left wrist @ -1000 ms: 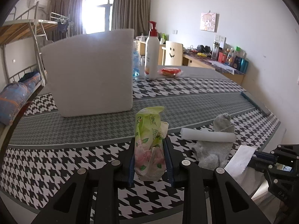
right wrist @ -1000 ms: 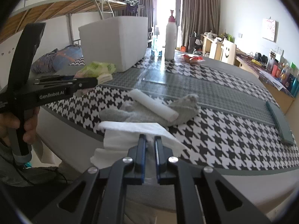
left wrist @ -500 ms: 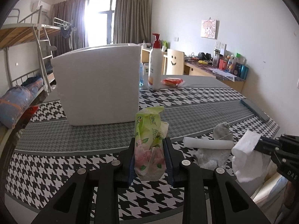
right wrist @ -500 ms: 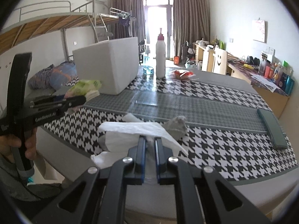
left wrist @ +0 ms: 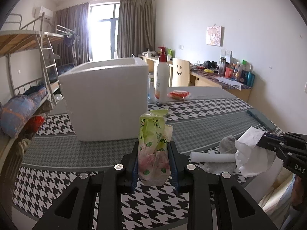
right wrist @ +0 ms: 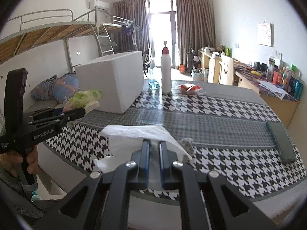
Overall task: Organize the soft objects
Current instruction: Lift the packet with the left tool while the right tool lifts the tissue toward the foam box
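My left gripper (left wrist: pixel 154 160) clamps the green tissue pack (left wrist: pixel 153 145); my right gripper (right wrist: pixel 153 153) pinches the white tissue (right wrist: pixel 134 136). Both hang above the table (right wrist: pixel 220 122), short of the foam box (left wrist: pixel 107 99). Sock (left wrist: pixel 227 143) and white roll (left wrist: pixel 212 156) remain unsorted.

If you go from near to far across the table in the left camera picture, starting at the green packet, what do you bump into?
Green tissue packet in the left gripper → white foam box → pump bottle → smiley-face chair.
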Motion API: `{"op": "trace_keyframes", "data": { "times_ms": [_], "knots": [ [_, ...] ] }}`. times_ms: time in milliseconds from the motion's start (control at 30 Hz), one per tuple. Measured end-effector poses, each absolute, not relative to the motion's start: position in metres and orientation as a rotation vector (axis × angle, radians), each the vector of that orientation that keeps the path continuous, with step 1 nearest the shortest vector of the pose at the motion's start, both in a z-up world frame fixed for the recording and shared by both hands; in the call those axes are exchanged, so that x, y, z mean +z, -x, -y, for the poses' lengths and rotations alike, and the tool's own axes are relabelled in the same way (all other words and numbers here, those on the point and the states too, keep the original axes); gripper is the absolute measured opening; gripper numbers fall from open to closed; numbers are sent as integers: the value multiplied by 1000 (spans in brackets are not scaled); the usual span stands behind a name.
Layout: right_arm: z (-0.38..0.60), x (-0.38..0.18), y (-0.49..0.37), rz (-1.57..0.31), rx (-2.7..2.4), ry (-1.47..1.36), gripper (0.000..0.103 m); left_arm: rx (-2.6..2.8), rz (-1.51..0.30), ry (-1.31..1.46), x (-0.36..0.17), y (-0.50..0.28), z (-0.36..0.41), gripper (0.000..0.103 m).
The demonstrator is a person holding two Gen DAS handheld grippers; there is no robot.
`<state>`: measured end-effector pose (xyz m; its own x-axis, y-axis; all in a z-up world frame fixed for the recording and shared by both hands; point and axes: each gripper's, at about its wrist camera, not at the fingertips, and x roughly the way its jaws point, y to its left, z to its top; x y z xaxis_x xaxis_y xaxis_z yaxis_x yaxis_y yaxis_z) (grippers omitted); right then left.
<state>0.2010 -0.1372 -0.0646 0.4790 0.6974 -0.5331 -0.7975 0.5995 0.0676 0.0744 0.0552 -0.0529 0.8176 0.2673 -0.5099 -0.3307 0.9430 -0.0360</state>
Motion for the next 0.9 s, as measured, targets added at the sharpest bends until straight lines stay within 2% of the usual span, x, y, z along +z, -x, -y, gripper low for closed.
{"op": "trace_keyframes", "data": {
  "times_ms": [900],
  "knots": [
    [124, -37, -223, -489, 945, 150, 11, 302, -460, 91, -26, -82, -60, 29]
  ]
}}
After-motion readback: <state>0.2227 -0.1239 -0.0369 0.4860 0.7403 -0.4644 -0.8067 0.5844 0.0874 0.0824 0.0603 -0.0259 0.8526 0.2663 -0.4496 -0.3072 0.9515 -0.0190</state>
